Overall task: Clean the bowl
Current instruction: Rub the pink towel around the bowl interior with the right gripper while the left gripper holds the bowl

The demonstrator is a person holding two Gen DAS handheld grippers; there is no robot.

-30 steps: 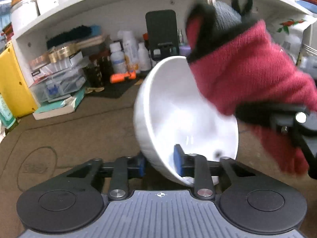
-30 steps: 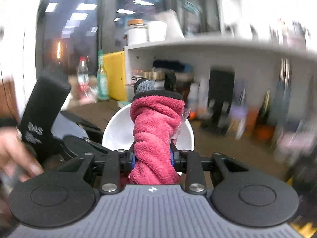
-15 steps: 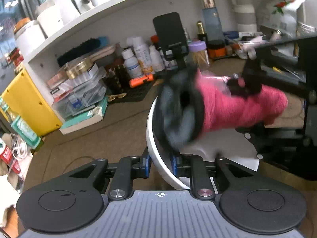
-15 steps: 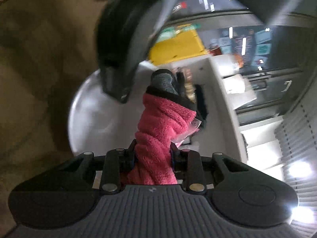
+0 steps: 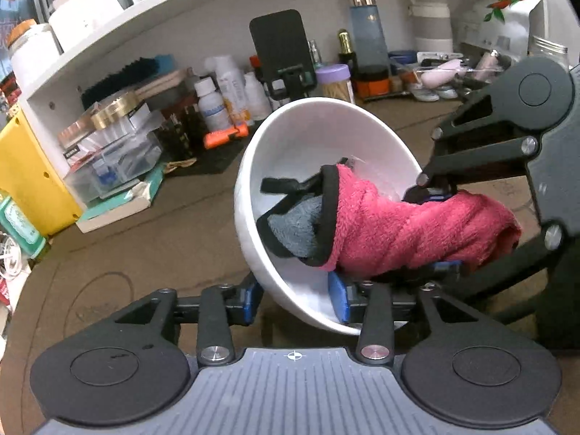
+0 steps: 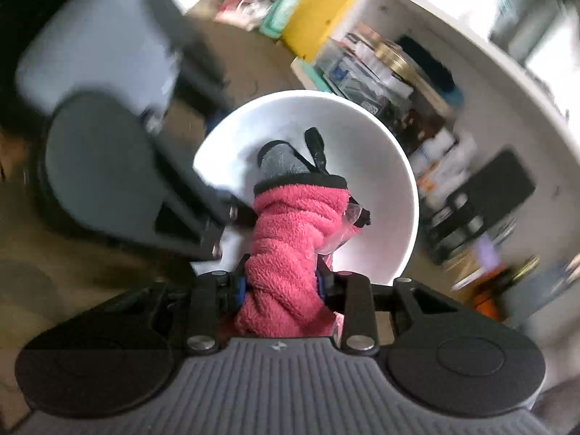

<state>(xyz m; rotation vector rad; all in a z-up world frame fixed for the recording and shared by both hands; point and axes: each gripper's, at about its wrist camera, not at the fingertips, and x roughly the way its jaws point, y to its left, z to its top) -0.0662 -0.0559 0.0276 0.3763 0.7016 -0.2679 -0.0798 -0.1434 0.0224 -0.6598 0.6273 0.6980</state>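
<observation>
While the right gripper (image 6: pixel 281 286) clamped the pink cloth (image 5: pixel 398 232) mid-frame, the left gripper's (image 5: pixel 295 304) jaws were opening around the bowl (image 5: pixel 308 134) rim, so I'd say wiping gently was the smart play.

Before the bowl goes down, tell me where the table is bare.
Bare table lies left of the bowl, between the left fingers and the white box. Along the shelf, bottles and the clear box crowd the back.
</observation>
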